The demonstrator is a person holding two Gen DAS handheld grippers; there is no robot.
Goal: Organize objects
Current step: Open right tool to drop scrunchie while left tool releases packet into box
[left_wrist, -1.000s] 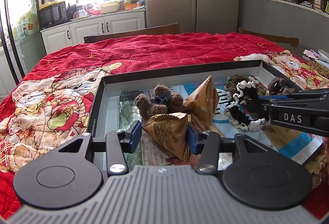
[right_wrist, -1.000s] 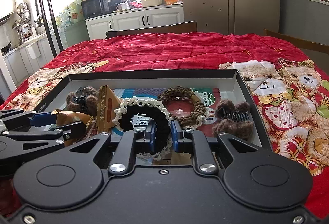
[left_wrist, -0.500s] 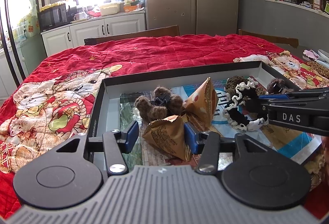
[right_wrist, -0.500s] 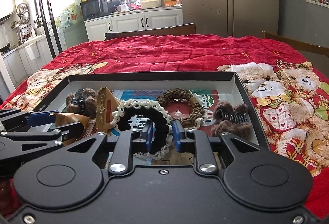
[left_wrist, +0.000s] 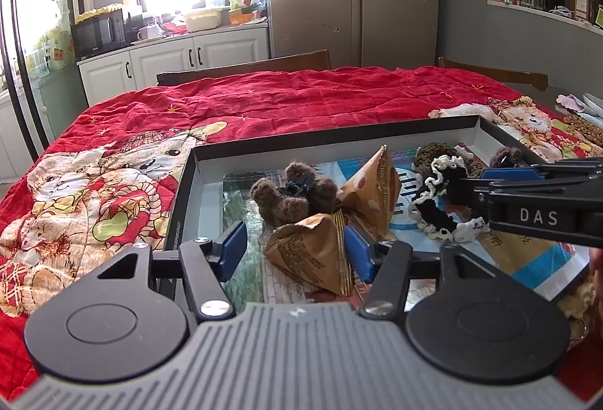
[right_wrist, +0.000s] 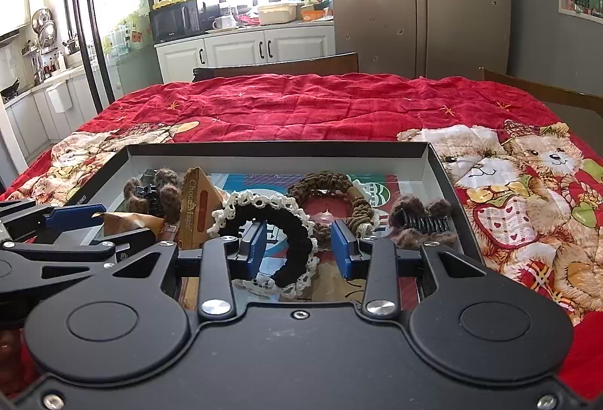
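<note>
Left wrist view: left gripper (left_wrist: 294,251) fingers spread wide, a brown pyramid snack packet (left_wrist: 314,253) lying between the blue pads; right pad just beside the packet's edge, left pad apart from it, no grip. Packet rests on the printed floor of a shallow black tray (left_wrist: 188,180) set on a red teddy-bear quilt (left_wrist: 113,153). Behind it a brown fuzzy hair claw (left_wrist: 292,197), and a second pyramid packet (left_wrist: 373,191) standing upright. Right gripper (left_wrist: 501,180) enters from the right edge, over a black scrunchie with white lace trim (left_wrist: 441,212); a brown braided scrunchie (left_wrist: 433,153) beyond. Right wrist view: right gripper (right_wrist: 299,250) fingers parted wide, the lace-trimmed scrunchie (right_wrist: 279,221) lying loose on the tray (right_wrist: 279,153) floor between them, neither pad pressing it. Braided scrunchie (right_wrist: 335,191) just behind; a second brown fuzzy claw clip (right_wrist: 422,219) to the right near the tray wall. Left gripper (right_wrist: 75,218) at the left edge beside the near packet (right_wrist: 128,219).
</note>
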